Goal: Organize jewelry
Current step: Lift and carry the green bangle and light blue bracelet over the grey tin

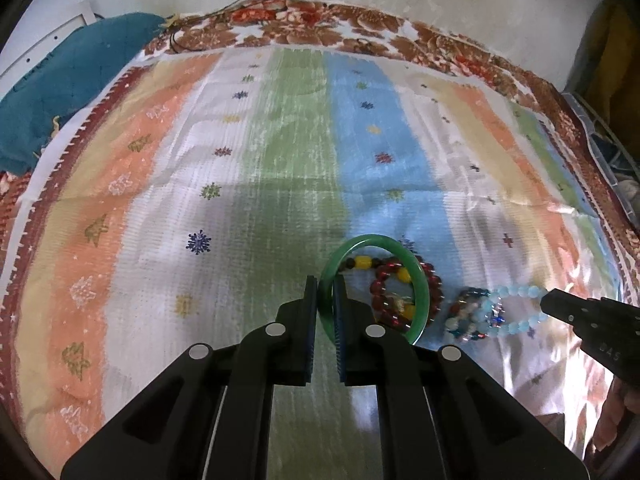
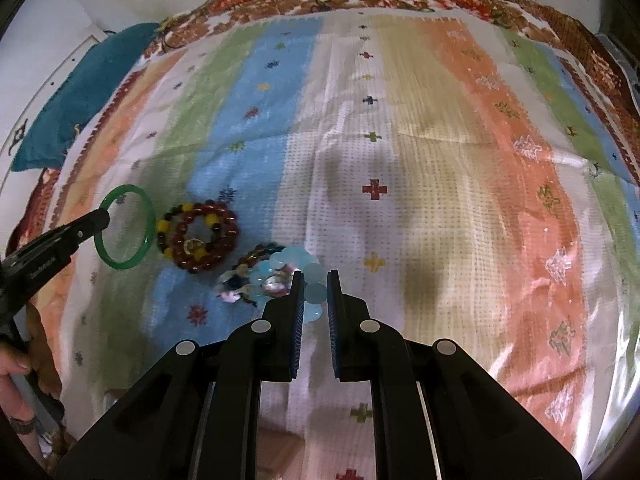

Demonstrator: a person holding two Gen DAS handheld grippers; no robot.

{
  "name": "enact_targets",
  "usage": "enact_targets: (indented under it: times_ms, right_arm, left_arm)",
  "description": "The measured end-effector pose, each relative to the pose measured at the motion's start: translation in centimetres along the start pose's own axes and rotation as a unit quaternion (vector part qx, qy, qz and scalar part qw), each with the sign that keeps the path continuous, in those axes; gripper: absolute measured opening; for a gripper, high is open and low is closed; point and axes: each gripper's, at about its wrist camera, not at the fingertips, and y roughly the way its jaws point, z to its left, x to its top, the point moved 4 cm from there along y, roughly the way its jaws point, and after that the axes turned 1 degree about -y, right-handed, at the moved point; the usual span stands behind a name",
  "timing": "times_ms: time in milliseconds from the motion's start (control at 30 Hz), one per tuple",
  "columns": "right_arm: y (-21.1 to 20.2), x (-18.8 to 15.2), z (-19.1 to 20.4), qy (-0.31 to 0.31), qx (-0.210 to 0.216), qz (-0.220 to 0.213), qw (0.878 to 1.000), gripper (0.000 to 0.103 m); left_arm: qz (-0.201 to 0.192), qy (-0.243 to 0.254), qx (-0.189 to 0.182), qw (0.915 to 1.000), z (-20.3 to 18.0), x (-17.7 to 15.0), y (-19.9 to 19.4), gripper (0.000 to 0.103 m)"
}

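My left gripper (image 1: 325,286) is shut on the near rim of a green bangle (image 1: 422,280), which stands tilted above the cloth; it also shows in the right wrist view (image 2: 150,220). Behind it lie a dark red bead bracelet (image 1: 434,292) and one with yellow beads (image 1: 362,263), seen together in the right wrist view (image 2: 200,236). My right gripper (image 2: 313,280) is shut on a pale blue bead bracelet (image 2: 314,292), also seen in the left wrist view (image 1: 520,292). A mixed teal and brown bead bracelet (image 1: 466,316) lies beside it.
A striped cloth (image 1: 280,140) with small star and tree patterns covers the surface, over a floral sheet (image 1: 360,28). A teal cushion (image 1: 68,92) lies at the far left against the white wall. A hand (image 2: 12,364) shows at the left edge.
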Motion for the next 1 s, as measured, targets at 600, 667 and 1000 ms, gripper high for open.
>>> enact_targets:
  times_ms: [600, 667, 1000]
  right_arm:
    - [-3.6, -1.3, 2.7, -0.029, 0.008, -0.024, 0.999, 0.012]
    - [-4.1, -1.3, 3.1, -0.033, 0.014, -0.030, 0.999, 0.012]
    - [-7.1, -1.7, 4.6, -0.056, 0.008, -0.075, 0.996, 0.012]
  left_arm:
    - [-0.016, 0.048, 0.004, 0.9987, -3.3, -2.1, -4.0, 0.007]
    - [-0.018, 0.050, 0.004, 0.9986, -3.6, -2.3, -4.4, 0.007]
    - [-0.027, 0.044, -0.004, 0.9987, -4.0, -3.2, -6.3, 0.008]
